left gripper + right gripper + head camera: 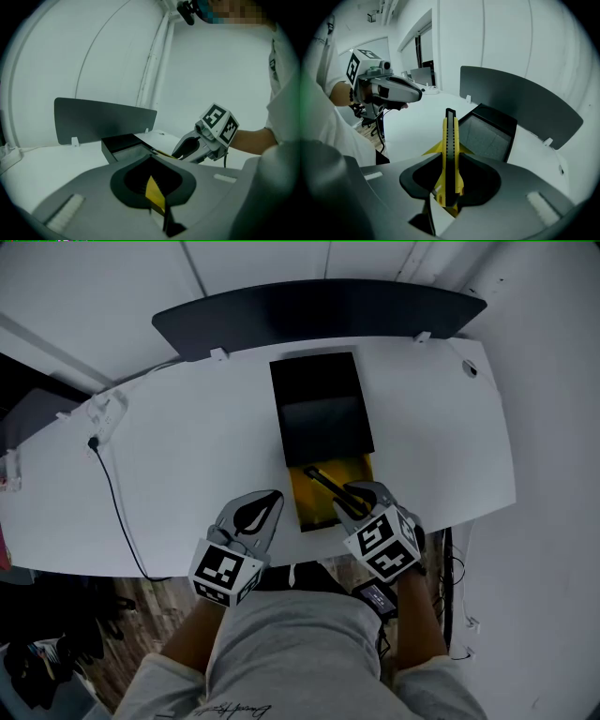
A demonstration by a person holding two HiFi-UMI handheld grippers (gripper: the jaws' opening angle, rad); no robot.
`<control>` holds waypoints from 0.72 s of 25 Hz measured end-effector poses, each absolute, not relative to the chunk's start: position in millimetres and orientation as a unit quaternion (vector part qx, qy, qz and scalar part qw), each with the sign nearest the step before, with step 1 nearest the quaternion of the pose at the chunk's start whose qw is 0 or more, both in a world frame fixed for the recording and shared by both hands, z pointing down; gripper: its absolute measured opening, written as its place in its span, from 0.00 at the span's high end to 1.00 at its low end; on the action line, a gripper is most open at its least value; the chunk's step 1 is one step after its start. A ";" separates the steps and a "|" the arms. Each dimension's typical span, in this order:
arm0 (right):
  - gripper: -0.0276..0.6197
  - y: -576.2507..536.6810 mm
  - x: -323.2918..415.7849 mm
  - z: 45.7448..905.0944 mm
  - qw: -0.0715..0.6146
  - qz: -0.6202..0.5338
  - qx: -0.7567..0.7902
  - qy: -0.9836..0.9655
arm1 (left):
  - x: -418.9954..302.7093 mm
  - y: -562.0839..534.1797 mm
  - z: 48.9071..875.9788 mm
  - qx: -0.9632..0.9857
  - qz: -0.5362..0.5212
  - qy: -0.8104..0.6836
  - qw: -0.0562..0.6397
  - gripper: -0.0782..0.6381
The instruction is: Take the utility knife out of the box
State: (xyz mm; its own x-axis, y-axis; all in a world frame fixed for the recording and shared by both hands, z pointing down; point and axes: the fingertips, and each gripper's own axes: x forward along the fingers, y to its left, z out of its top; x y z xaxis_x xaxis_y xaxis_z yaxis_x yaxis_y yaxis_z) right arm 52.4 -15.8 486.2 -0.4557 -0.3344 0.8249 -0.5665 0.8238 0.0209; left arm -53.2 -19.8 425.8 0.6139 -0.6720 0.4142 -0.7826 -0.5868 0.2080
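Utility knife (449, 154), yellow body with a black strip along its spine, pinched by its rear end between the jaws of the right hand-held gripper (352, 501). Stands up out of those jaws in the right gripper view, tip pointing away toward the box (319, 399). From the head view, slants across the yellow tray (311, 512) at the box's near end, front end aimed up and left; hard to tell there whether clear of the tray or touching it.

Box black, lying lengthwise on the white desk (187, 456), far end close to the dark curved panel (319, 315) standing along the desk's far edge. Grey surface showing at the box's middle, yellow tray sticking out toward the person.

Left hand-held gripper (265, 507) just left of the yellow tray, near the desk's front edge, apart from box and knife, jaws pressed together. Marker cube at the back of each hand-held gripper, bare forearms behind them.

Black cable (117, 502) trailing across the desk's left part and off its near edge, well apart from the box.
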 end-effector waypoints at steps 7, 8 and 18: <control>0.75 -12.8 55.3 449.5 0.395 0.134 0.305 -0.856 | -45.4 -16.8 401.4 0.888 0.138 -0.407 0.166 0.89; 0.76 -11.6 55.7 443.8 0.388 0.136 0.310 -0.858 | -44.8 -16.5 397.4 0.889 0.136 -0.406 0.163 0.89; 0.76 -0.4 60.8 396.3 0.322 0.127 0.349 -0.871 | -39.3 -14.2 368.0 0.895 0.125 -0.404 0.142 0.89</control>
State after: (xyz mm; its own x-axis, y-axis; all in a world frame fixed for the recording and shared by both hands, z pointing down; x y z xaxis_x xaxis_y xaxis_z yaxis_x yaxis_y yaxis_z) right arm 60.8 -0.4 396.3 -0.5497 -0.5259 0.6490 -0.6897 0.7240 0.0025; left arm -39.3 -14.2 368.0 0.6419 -0.6879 0.3389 -0.7590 -0.6327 0.1533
